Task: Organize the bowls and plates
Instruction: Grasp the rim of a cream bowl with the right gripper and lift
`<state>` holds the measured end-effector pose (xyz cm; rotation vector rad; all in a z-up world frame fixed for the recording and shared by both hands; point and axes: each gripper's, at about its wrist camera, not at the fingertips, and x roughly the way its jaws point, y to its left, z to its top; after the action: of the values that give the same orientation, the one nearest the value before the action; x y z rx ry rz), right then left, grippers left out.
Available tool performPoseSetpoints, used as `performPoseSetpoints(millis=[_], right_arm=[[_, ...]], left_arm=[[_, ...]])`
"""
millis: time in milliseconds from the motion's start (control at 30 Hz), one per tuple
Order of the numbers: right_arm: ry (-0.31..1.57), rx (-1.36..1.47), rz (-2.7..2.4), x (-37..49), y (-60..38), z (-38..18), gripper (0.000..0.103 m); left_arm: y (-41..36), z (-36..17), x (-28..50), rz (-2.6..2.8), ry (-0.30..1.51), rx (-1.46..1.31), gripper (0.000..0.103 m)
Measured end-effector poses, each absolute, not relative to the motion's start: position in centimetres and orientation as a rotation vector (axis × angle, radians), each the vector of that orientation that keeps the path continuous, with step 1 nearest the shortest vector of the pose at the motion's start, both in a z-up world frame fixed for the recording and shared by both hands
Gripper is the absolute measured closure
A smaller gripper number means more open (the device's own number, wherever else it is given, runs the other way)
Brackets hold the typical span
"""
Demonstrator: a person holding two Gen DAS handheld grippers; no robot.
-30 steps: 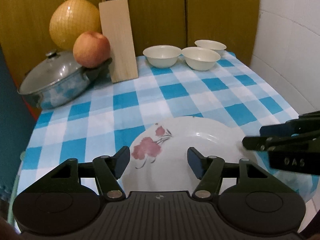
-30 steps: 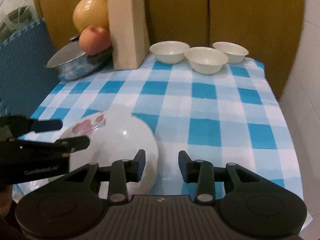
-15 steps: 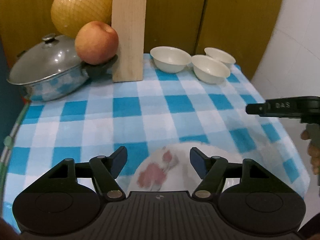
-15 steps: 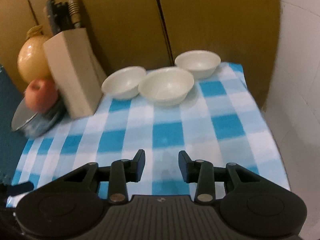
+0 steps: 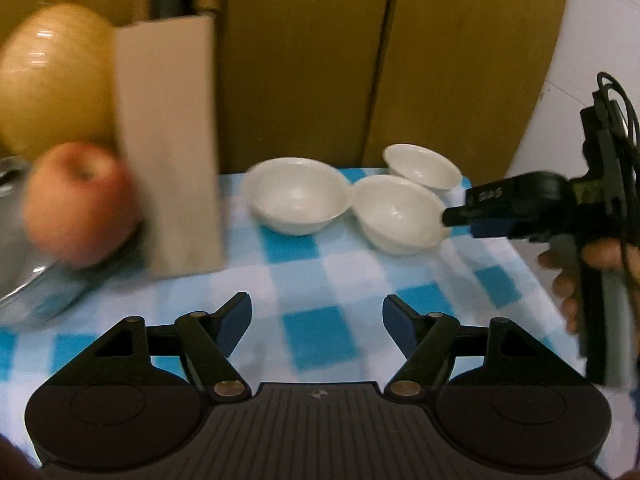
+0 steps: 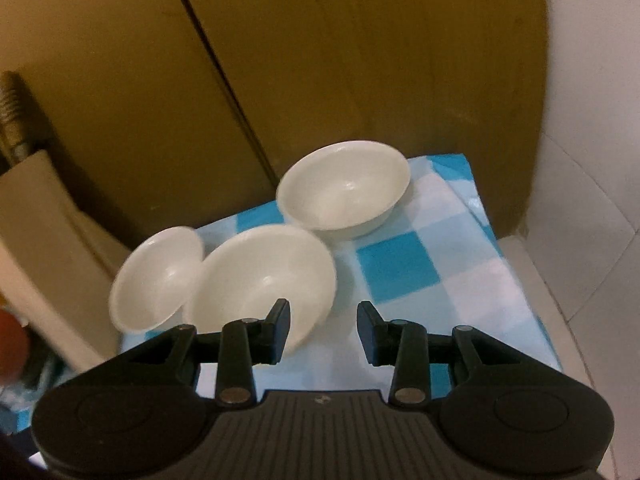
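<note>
Three white bowls stand close together at the back of the checked table: a left bowl [image 5: 296, 196] [image 6: 156, 280], a middle bowl [image 5: 396, 212] [image 6: 260, 276] and a far right bowl [image 5: 420, 164] [image 6: 344, 192]. My left gripper [image 5: 316, 320] hovers open over the cloth in front of them, with nothing between its fingers. My right gripper [image 6: 323, 328] is open with a narrow gap. Its left finger [image 6: 280, 328] overlaps the middle bowl's near right rim. In the left wrist view the right gripper [image 5: 448, 220] reaches that rim from the right. No plate is in view.
A wooden knife block [image 5: 172, 152] stands left of the bowls. An apple [image 5: 76, 208], a yellow melon [image 5: 52, 84] and a lidded pot [image 5: 16, 240] sit beside it. Brown cabinet doors [image 6: 320, 60] close the back. A white wall [image 6: 592, 160] and the table's edge lie to the right.
Both grippers have moved forward across the table toward the bowls at the back. The flowered plate has dropped out of both views. The left jaws have widened slightly.
</note>
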<state>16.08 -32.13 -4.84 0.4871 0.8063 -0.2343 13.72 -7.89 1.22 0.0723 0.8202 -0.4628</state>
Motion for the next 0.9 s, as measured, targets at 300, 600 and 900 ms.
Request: performPoseSetpoints(millis=[300, 600, 900], right_arm=[[0.819, 0.529, -0.177, 19.1, -34.2, -6.3, 0.071], [0.875, 0.512, -0.099, 19.9, -34.3, -8.1, 0.095], [0.882, 0.522, -0.051, 18.6, -33.8, -7.9, 0.095]], left_arm=[[-14.3, -1.9, 20.1, -0.524, 0.926, -0.022, 0.035], [-17.3, -4.2, 22.3, -0.491, 0.970, -0.039, 0.055], [-17.7, -5.2, 22.9, -0.455, 0.978, 0.029, 0.072]])
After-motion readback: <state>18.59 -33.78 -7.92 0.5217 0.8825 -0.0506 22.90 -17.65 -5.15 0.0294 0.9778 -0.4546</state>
